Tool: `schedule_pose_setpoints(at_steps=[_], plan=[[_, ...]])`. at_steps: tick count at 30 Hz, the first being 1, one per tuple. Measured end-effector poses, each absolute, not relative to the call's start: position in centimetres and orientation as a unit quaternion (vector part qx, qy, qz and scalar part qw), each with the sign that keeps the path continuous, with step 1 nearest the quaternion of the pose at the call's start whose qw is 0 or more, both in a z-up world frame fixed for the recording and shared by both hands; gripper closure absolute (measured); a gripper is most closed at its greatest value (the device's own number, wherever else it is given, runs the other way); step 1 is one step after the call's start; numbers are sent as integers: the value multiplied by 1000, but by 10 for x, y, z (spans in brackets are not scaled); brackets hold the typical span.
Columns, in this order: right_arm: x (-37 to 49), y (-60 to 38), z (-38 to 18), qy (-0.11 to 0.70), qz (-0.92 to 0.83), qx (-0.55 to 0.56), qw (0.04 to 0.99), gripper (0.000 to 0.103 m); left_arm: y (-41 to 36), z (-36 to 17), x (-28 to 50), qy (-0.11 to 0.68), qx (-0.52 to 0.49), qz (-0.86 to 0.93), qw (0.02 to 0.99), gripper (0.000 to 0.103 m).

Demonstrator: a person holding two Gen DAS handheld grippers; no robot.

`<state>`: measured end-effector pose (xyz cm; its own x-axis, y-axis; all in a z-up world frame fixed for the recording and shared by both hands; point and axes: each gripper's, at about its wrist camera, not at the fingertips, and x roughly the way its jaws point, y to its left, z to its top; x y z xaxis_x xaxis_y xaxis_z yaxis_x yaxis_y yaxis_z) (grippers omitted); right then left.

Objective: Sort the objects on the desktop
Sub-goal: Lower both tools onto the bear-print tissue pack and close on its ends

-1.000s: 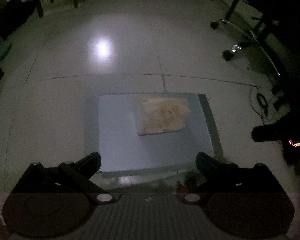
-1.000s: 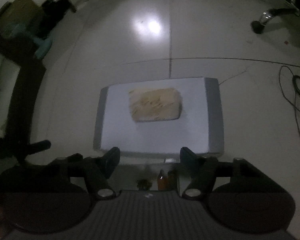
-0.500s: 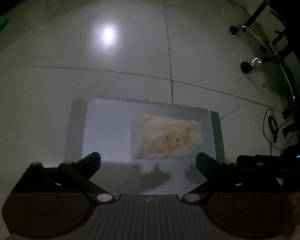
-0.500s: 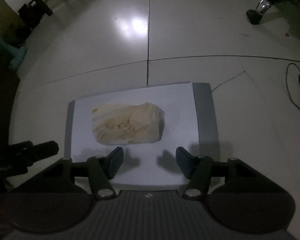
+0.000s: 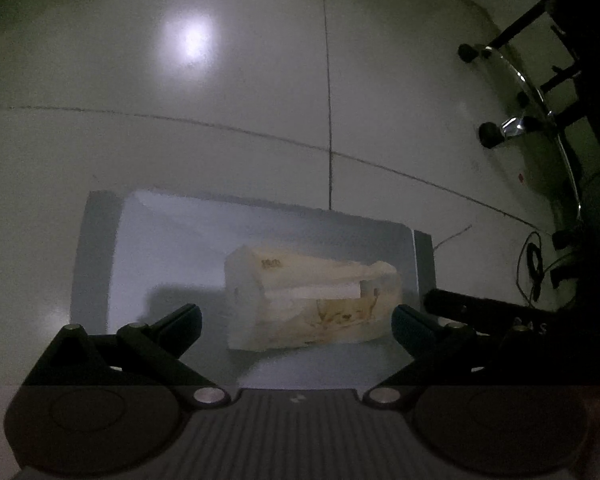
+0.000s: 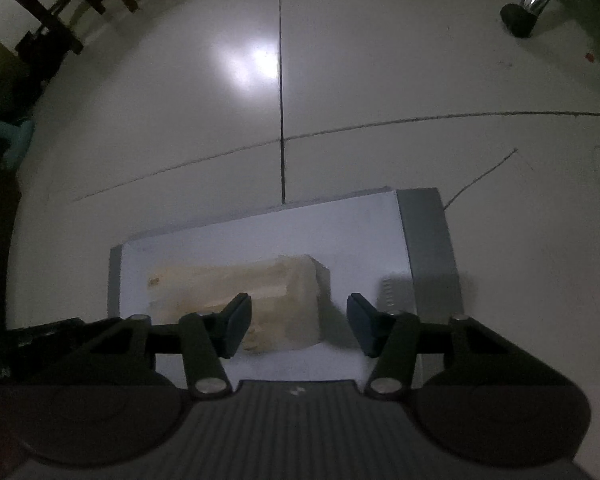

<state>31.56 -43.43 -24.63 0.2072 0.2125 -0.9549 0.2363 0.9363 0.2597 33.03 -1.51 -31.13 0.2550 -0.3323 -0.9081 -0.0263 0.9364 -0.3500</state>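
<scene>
While both grippers gape, tissue pack lies on tray.

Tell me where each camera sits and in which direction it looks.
Left wrist: on the left tongs, looking down over their open fingers at the tissue pack on the white board; the right tongs' dark body shows at right.
Right wrist: on the right tongs, open, at the pack's right end.
Both views share the pack, the board and the tiled floor.

Dim room w/ pale tiled floor, dark grout lines crossing, one bright light glare on it. Chair base w/ castors at right (chrome leg), cable nearby; dark wooden furniture far left.
</scene>
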Motion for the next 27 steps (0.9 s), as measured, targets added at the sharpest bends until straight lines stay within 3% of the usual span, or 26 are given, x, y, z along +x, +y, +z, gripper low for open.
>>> schedule_pose_setpoints(at_steps=[10, 15, 17, 19, 21, 22, 24, 27], plan=[[324, -438, -278, 644, -1, 173, 745, 46, -16, -341, 345, 611, -152, -90, 772, 2], [328, -437, -283, 646, 1, 181, 741, 46, -16, -353, 348, 615, -153, -86, 769, 8], [329, -434, -285, 647, 3, 182, 740, 46, -16, -357, 347, 616, -154, -85, 768, 16], [330, -431, -287, 649, 6, 182, 739, 52, -16, -360, 347, 617, -155, -83, 767, 22], [330, -427, -290, 652, 10, 179, 736, 72, -16, -364, 347, 619, -156, -81, 766, 31], [329, -426, -291, 654, 11, 177, 736, 76, -16, -365, 346, 619, -156, -81, 765, 35], [328, -423, -292, 655, 11, 172, 735, 83, -16, -369, 346, 621, -157, -79, 764, 53], [327, -423, -293, 656, 10, 170, 736, 93, -15, -374, 345, 623, -158, -77, 763, 60]])
